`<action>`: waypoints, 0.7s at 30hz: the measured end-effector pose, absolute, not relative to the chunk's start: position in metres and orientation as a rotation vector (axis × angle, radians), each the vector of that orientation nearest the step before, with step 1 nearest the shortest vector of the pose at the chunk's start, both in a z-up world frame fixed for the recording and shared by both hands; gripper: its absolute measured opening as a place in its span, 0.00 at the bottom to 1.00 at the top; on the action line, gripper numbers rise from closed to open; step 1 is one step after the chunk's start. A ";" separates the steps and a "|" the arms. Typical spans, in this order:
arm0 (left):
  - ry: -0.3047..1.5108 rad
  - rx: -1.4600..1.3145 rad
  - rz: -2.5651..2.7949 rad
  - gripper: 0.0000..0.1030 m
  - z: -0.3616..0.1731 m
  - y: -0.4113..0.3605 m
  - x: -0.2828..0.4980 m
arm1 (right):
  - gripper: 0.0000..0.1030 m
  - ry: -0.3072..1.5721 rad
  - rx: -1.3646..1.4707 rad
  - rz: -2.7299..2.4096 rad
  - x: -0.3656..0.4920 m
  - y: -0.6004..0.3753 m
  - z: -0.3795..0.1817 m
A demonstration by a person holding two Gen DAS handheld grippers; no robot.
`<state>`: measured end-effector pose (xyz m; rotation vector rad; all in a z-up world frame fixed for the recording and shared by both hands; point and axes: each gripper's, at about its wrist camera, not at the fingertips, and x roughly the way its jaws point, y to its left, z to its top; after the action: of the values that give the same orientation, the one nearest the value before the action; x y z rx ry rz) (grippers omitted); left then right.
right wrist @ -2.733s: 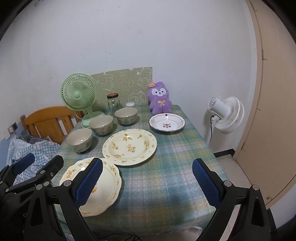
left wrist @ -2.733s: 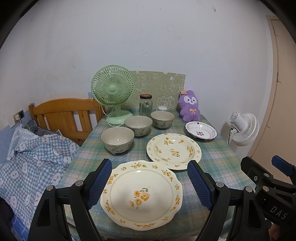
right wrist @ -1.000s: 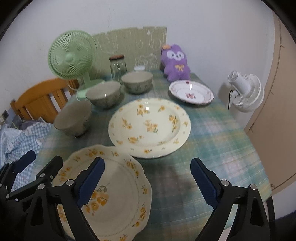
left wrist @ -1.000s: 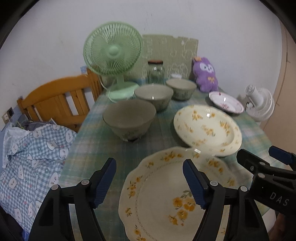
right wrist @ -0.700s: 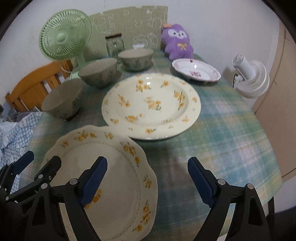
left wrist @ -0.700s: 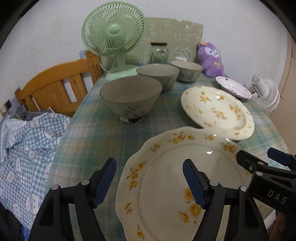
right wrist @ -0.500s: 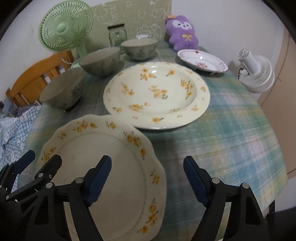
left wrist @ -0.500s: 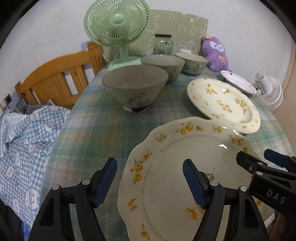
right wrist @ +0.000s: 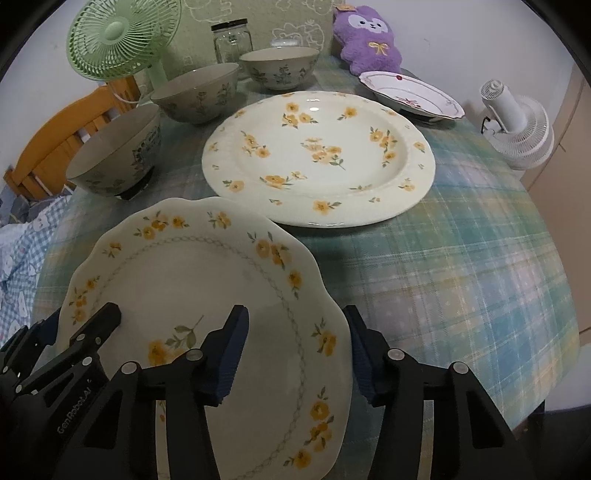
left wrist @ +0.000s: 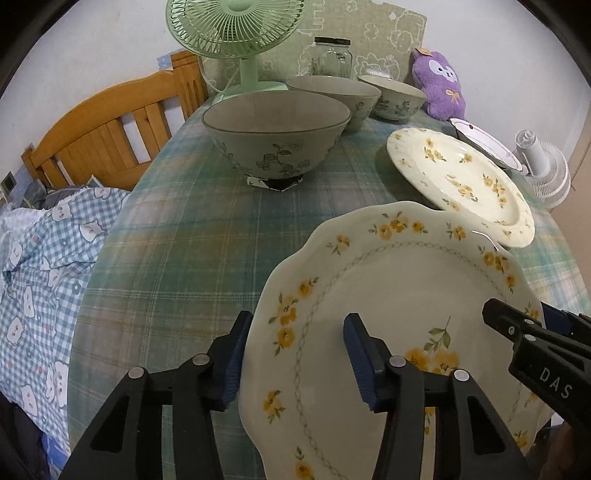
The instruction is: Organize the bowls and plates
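Note:
A scalloped cream plate with yellow flowers lies at the near edge of the table. My left gripper straddles its left rim, jaws partly closed, one finger outside and one over the plate. My right gripper straddles its right rim the same way. Neither visibly clamps the plate. Beyond it lie a larger round flowered plate, a small red-patterned plate, and three grey-green bowls.
A green desk fan, a glass jar and a purple plush toy stand at the table's far end. A wooden chair and checked cloth are to the left. A white fan stands on the floor to the right.
Both grippers have moved forward and down to the scalloped plate and have narrowed, each now straddling one side of its rim.

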<state>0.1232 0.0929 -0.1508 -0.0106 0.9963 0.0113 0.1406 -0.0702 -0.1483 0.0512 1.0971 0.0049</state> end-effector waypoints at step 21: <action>1.020 0.023 -0.063 0.50 -0.111 0.075 0.120 | 0.54 1.105 0.073 -0.069 0.126 -0.089 -0.103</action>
<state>0.1201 0.0754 -0.1108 0.0230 1.0196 -0.0634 0.1260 -0.0889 -0.1026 0.0734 1.1050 -0.0686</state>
